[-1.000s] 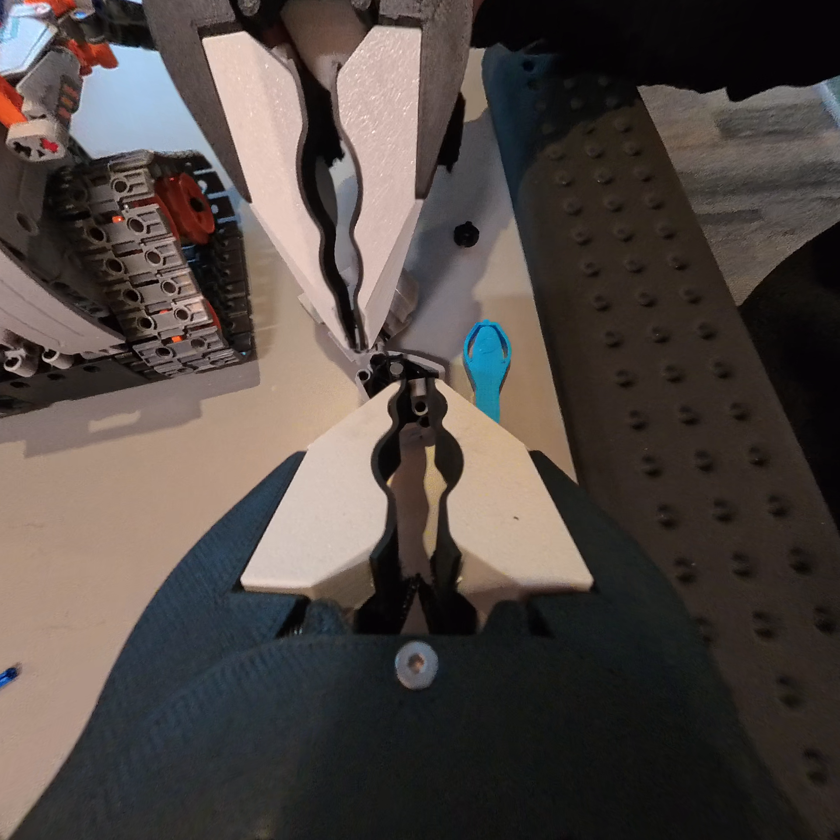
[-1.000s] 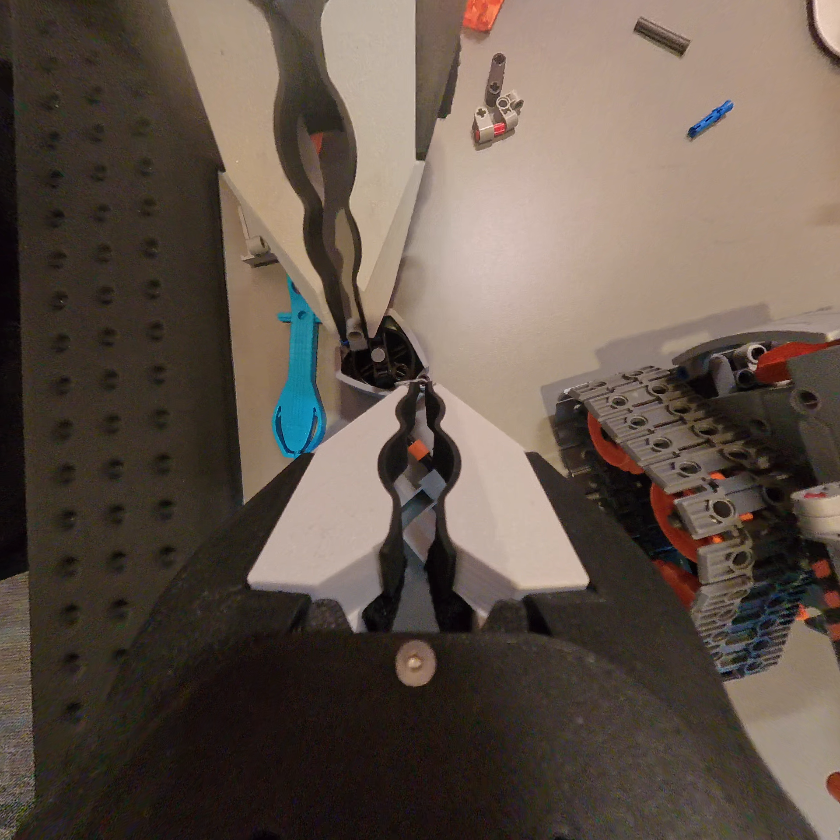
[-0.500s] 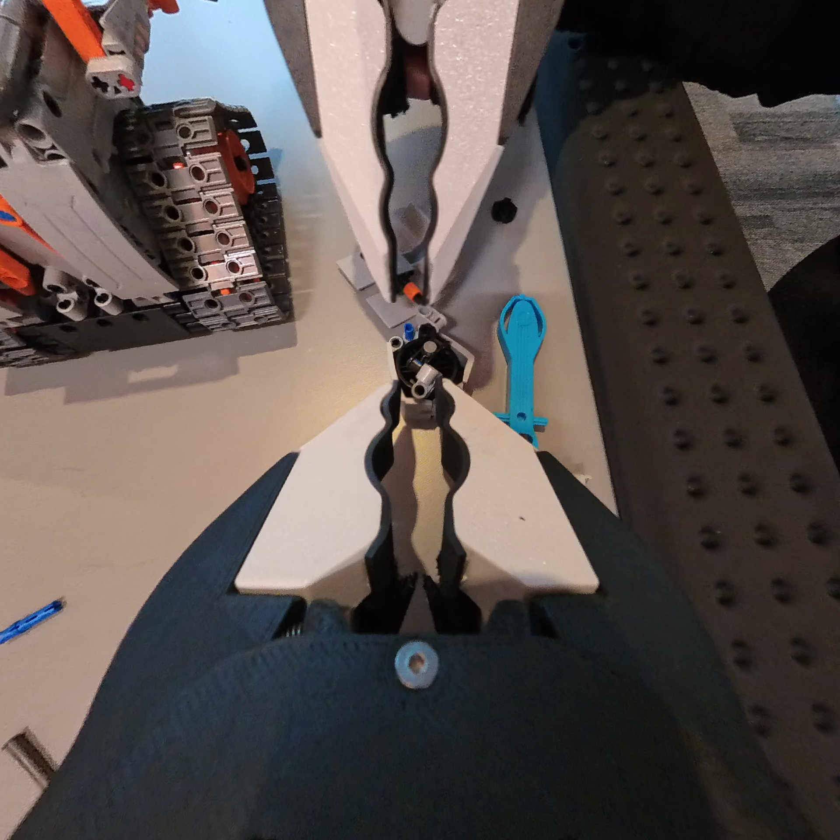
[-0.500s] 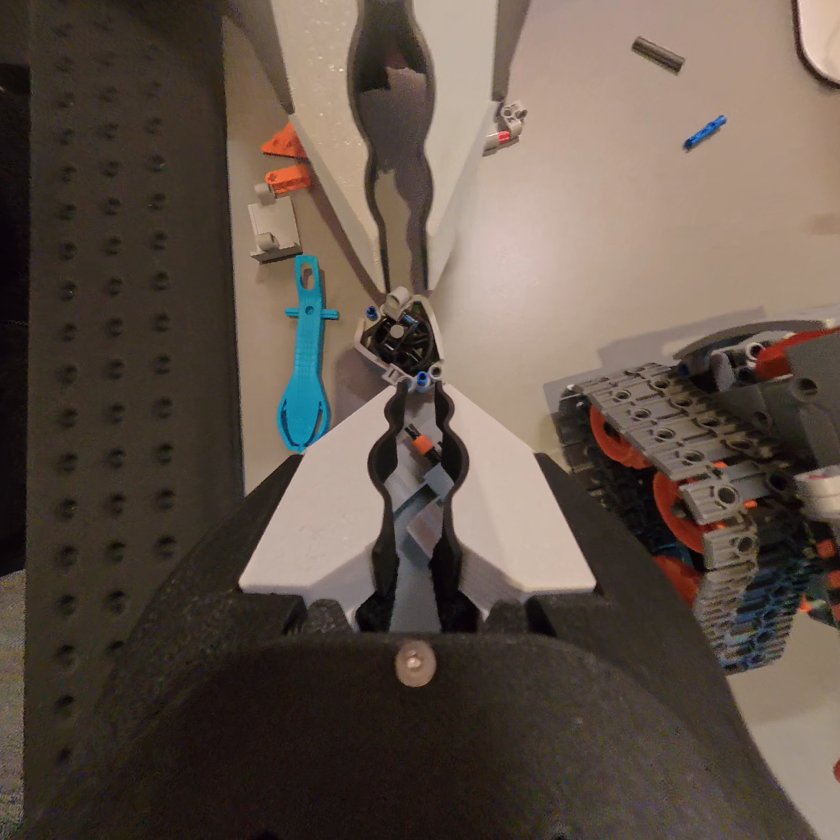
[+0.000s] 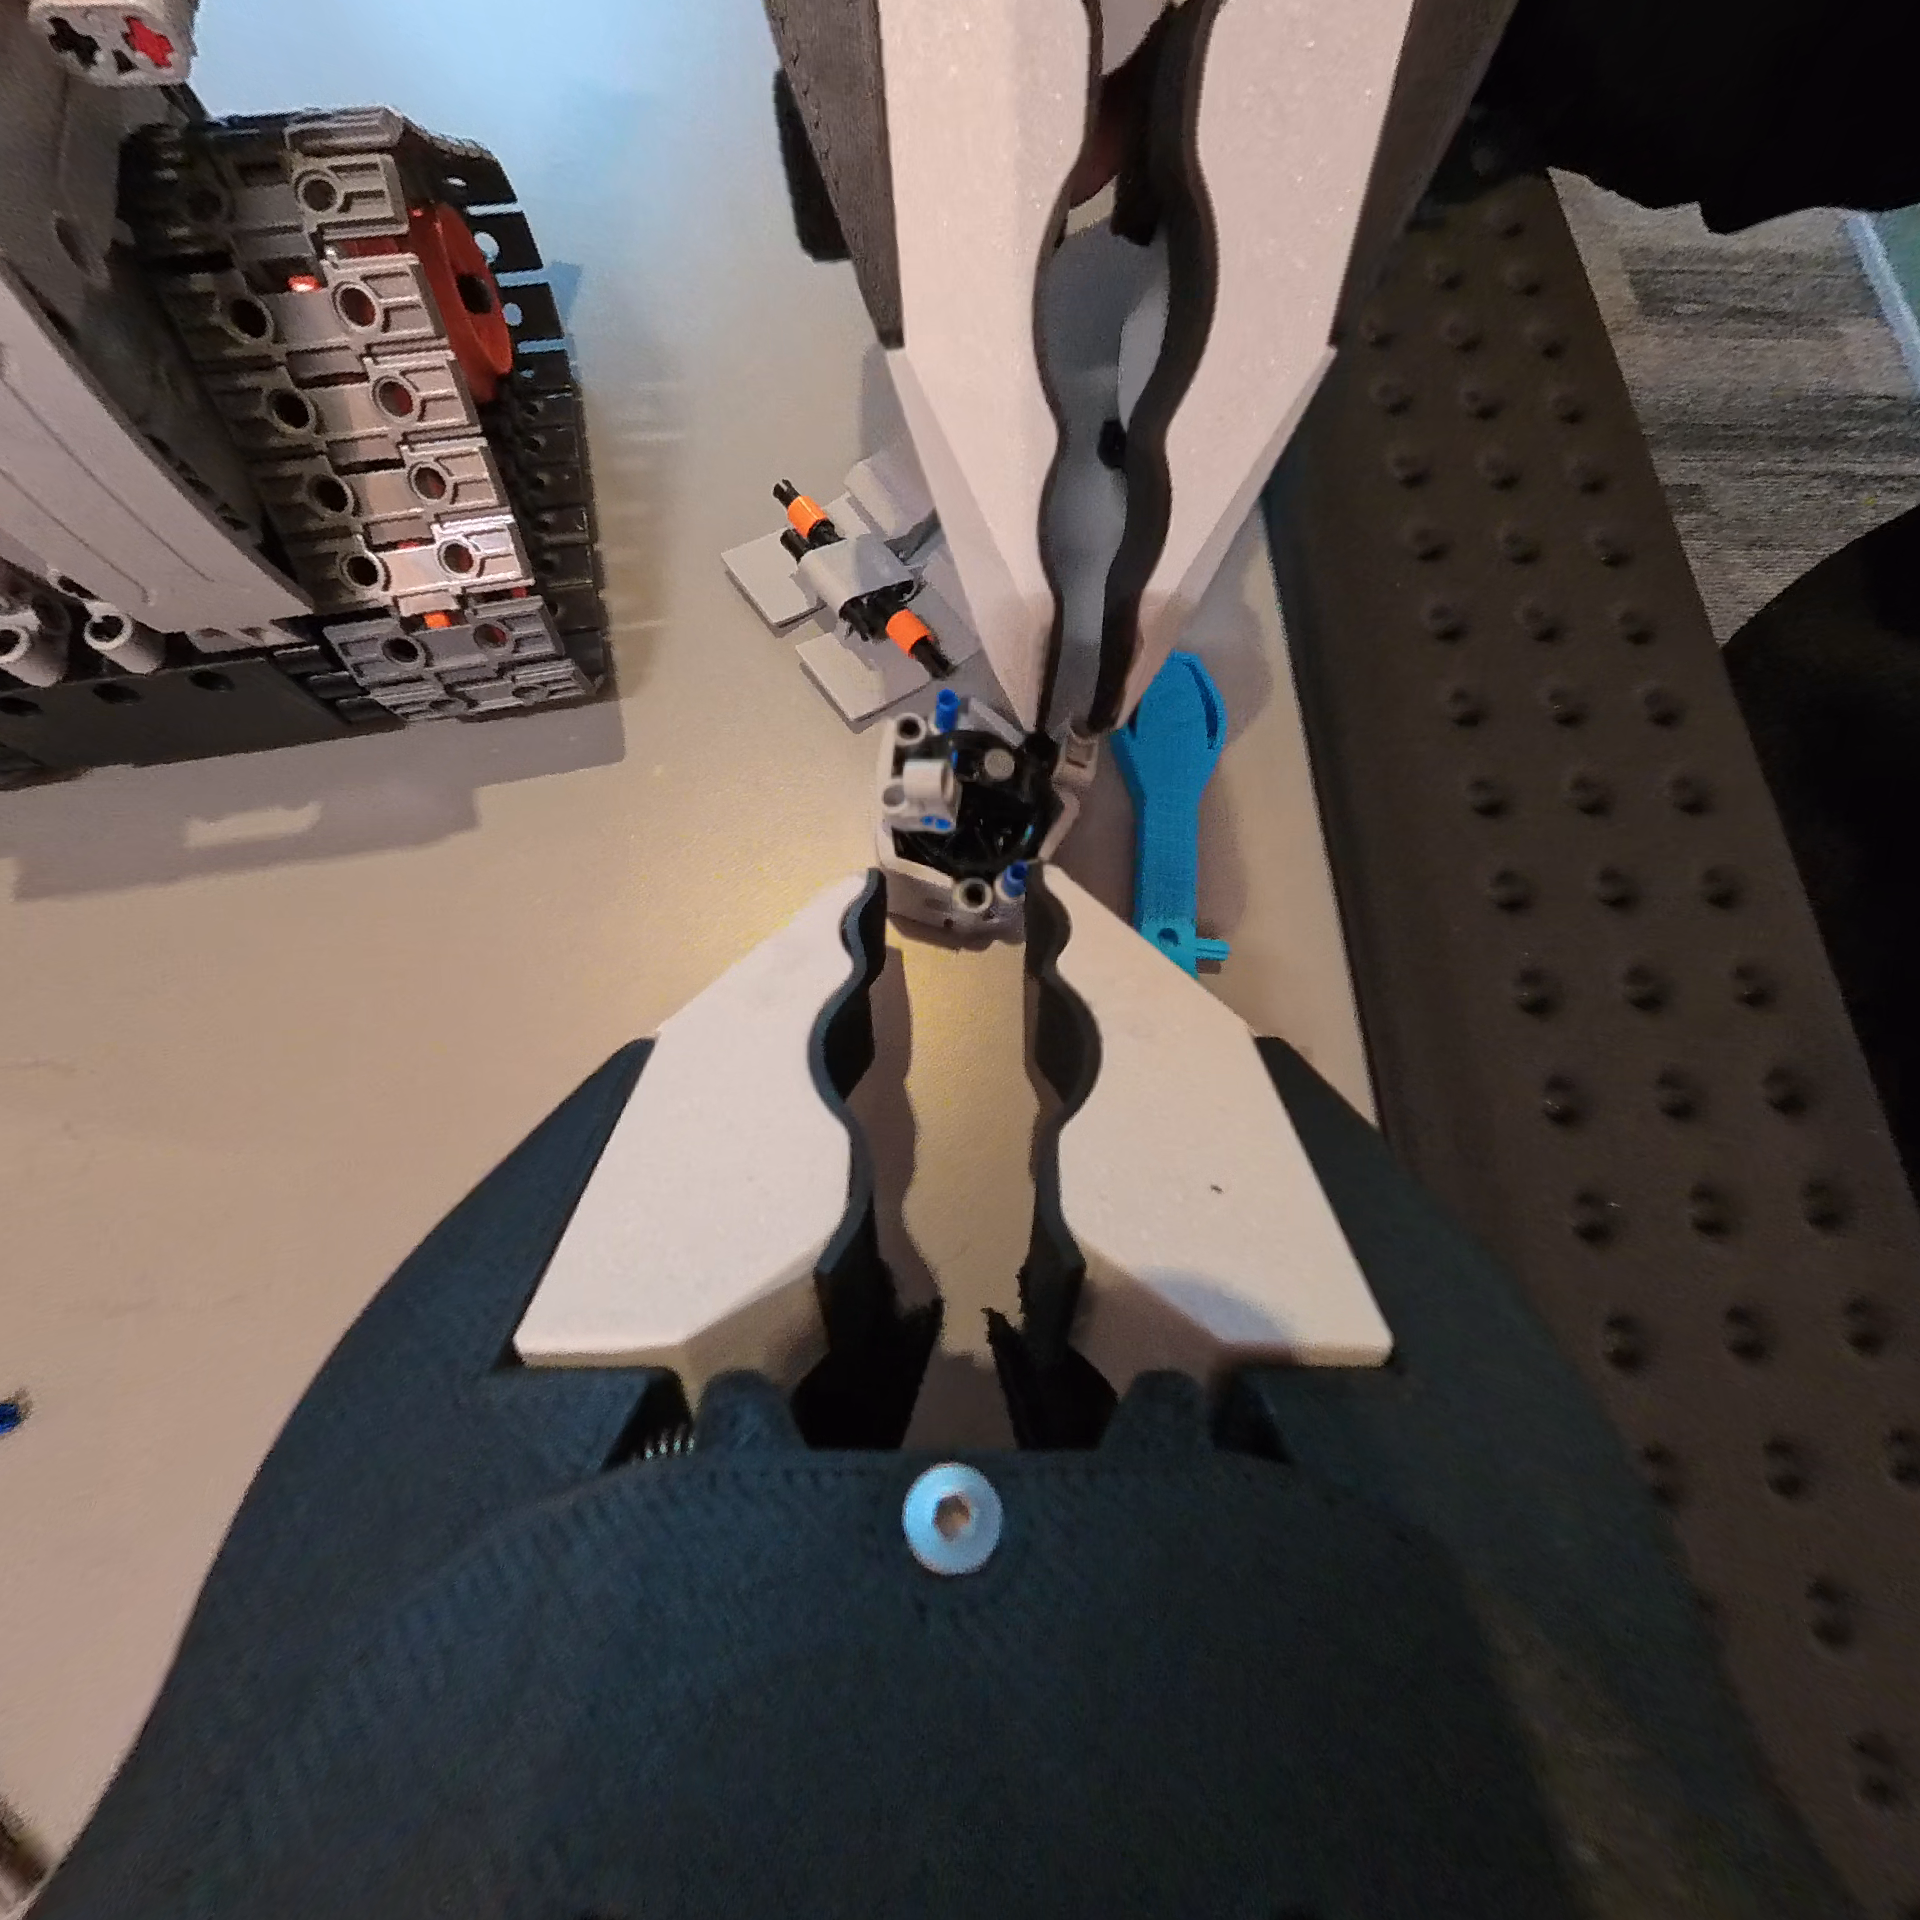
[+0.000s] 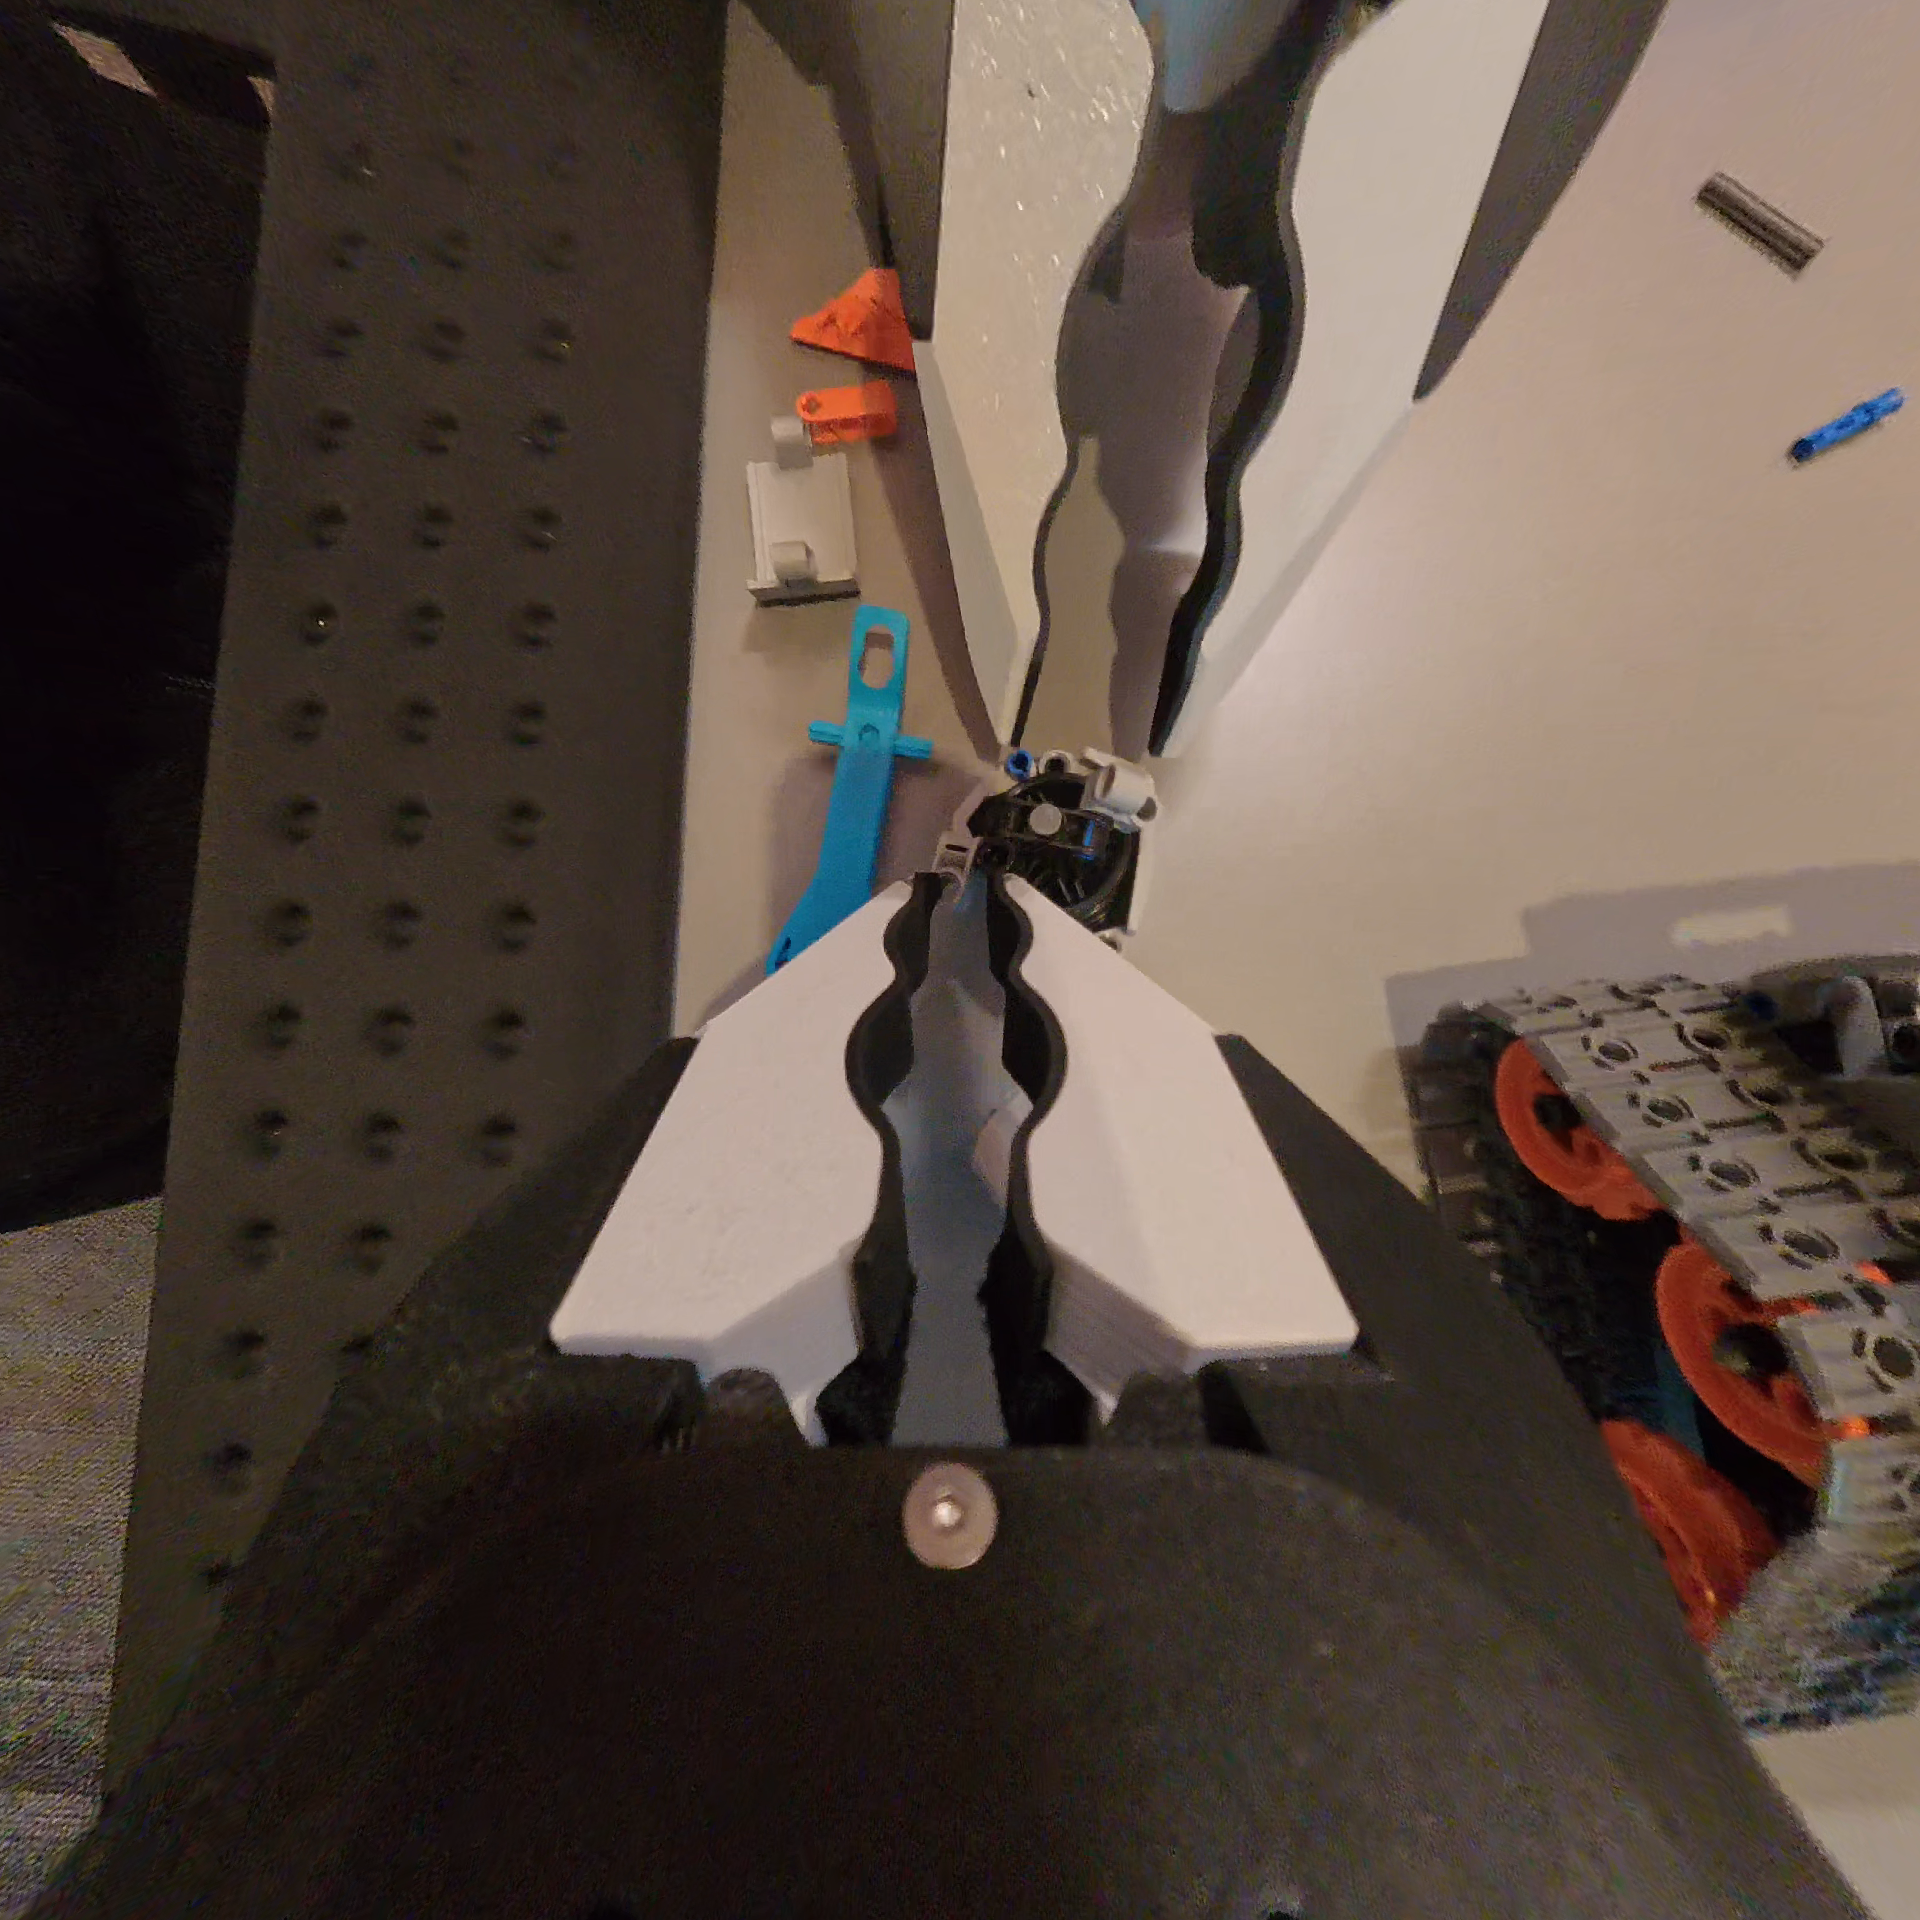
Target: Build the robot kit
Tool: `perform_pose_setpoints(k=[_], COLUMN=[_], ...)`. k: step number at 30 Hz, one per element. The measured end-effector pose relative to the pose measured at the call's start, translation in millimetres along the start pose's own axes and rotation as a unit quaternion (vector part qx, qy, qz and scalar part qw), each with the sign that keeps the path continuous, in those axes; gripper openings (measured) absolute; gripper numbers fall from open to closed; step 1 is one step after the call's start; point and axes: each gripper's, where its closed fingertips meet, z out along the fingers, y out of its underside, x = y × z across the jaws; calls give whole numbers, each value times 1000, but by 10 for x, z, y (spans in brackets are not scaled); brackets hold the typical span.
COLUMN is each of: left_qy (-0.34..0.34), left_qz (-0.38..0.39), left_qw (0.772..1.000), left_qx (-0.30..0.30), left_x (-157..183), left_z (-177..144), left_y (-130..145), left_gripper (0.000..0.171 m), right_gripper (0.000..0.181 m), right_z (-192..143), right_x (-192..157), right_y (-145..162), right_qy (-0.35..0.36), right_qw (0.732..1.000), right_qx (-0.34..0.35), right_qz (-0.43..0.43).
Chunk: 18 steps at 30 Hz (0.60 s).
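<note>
**Two grippers meet at a small brick piece**

Left wrist view: the left gripper (image 5: 954,902), jaws part open, holds the black-and-grey brick piece (image 5: 961,821) by its near end above the table (image 5: 312,1039).

Right wrist view: the right gripper (image 6: 961,883), jaws nearly closed, pinches the piece's (image 6: 1060,836) edge beside a blue tool (image 6: 852,790).

A second ago the right tool (image 6: 961,883) pinched a grey piece with orange pins (image 5: 857,582). That piece now lies on the table (image 5: 364,1039), apart from both tools, and the right tool's tips grip the far edge of the small black-and-grey assembly (image 5: 961,816). The left tool (image 5: 954,904), then closed around the assembly, now grips only its near edge.
</note>
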Motion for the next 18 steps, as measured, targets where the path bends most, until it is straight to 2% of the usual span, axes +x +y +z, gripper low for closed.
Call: perform_pose_setpoints(k=[9,14,18], left_qy=[13,55,50], left_qz=[-17,-43,-36], left_qw=[1000,998,998], left_qx=[2,-1,-12], left_x=[10,103,96], left_z=[54,18,44], left_y=[11,59,109], left_gripper=[25,39,36], right_gripper=[10,3,3], right_z=[54,52,67], right_x=[14,-15,-26], right_y=[-89,-72,-100], right_qy=[2,-7,-9], right_qw=[1000,999,999], right_qx=[16,18,19], right_qz=[22,29,37])
